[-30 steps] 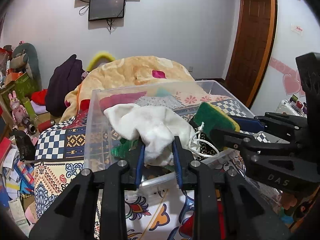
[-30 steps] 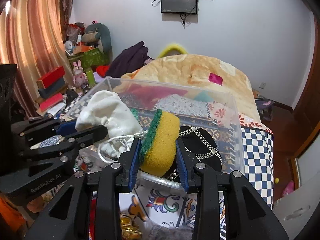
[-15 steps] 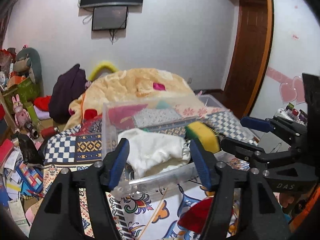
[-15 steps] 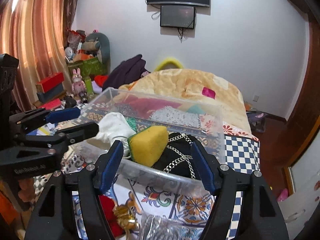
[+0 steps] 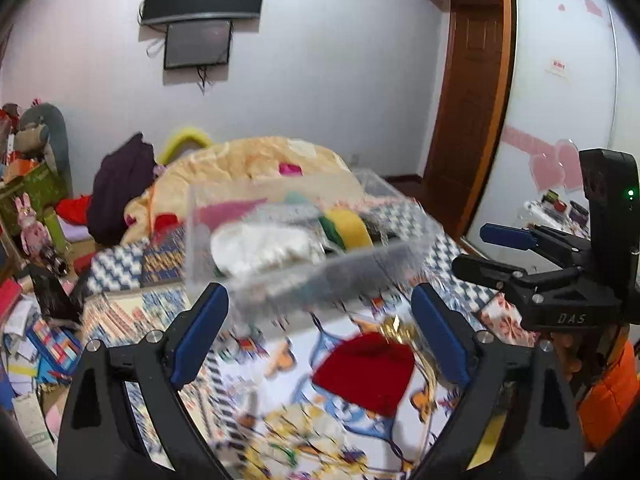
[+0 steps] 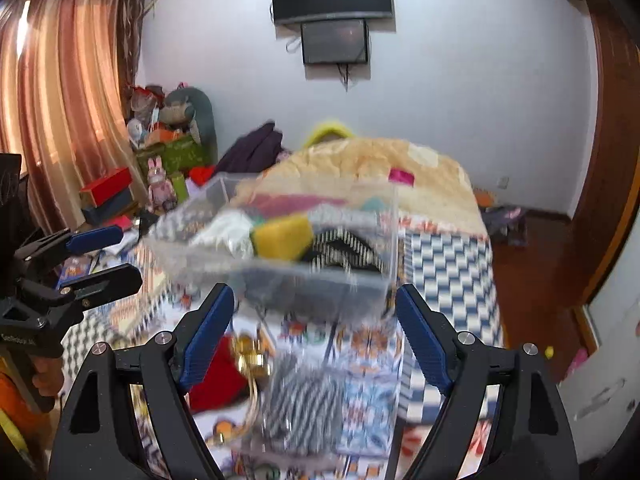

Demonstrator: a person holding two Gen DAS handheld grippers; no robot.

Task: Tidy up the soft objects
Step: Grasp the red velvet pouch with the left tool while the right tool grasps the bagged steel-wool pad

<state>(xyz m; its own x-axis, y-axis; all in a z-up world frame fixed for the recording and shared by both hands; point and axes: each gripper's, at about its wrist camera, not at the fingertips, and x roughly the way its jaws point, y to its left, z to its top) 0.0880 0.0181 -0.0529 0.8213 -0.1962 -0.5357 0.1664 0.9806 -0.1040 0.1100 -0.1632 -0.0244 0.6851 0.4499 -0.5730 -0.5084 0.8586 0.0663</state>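
A clear plastic bin (image 5: 320, 276) (image 6: 280, 280) stands on the patterned bed cover. In it lie a white cloth pouch (image 5: 264, 248) (image 6: 228, 232), a yellow-green sponge (image 5: 346, 228) (image 6: 284, 236) and a black chained bag (image 6: 344, 252). My left gripper (image 5: 320, 336) is open and empty, in front of the bin. My right gripper (image 6: 314, 336) is open and empty, also in front of it. A red soft item (image 5: 364, 372) (image 6: 216, 376) with a gold trinket (image 6: 250, 354) lies on the cover before the bin. A grey striped item (image 6: 304, 404) lies beside it. Both views are blurred.
A rolled peach blanket (image 5: 256, 176) lies behind the bin. Toys and boxes (image 6: 160, 160) crowd the left side by the curtain. A wooden door (image 5: 468, 120) is at the right. The bed edge drops to a wood floor (image 6: 528, 280) on the right.
Both grippers let go of the white pouch and the sponge into the bin, opened wide and pulled back and up from the bin.
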